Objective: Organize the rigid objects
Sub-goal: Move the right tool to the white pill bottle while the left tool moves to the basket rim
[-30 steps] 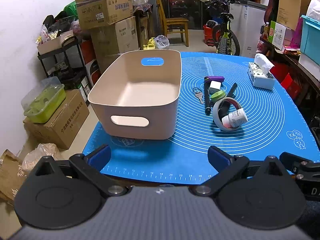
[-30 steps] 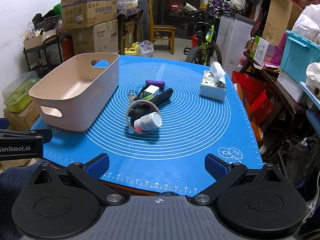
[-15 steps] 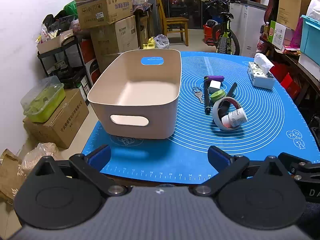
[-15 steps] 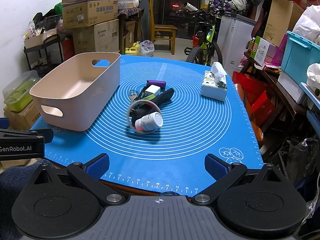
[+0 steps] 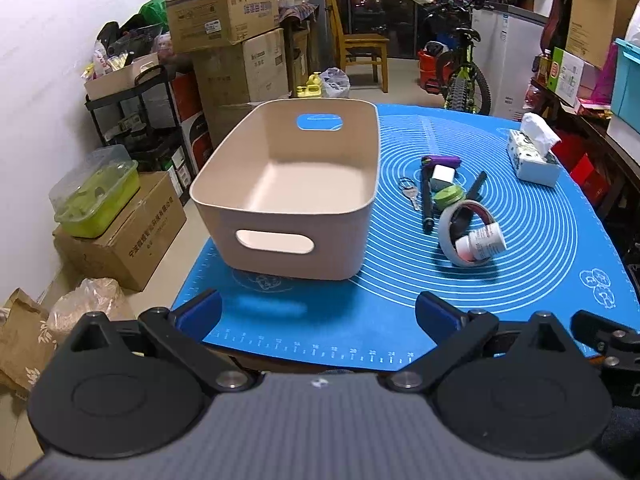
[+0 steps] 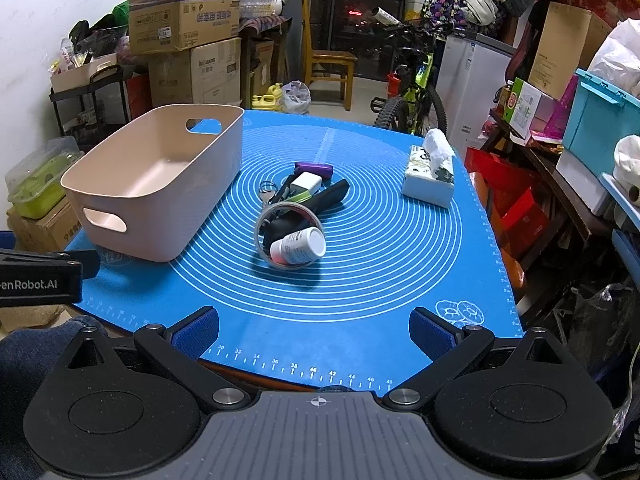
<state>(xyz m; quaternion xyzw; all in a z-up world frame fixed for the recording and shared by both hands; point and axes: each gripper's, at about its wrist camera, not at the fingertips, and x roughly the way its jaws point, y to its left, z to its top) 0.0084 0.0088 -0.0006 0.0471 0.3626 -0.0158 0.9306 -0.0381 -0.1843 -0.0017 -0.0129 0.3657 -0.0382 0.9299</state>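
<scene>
While both sets of jaws hang wide open and empty at the tabletop's near edge, I judge the small white plastic bottle, lying inside the roll of tape beside the empty beige plastic bin, light, stiff and prone to roll. I would pinch it across its body.

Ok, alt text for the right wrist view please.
The open right gripper hovers at the near edge of a blue mat; a small pile of tape, bottle and pens lies beside an empty beige bin.

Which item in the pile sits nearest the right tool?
The white pill bottle, lying on its side inside the tape roll. The keys, purple stick and white cube all sit farther back.
</scene>
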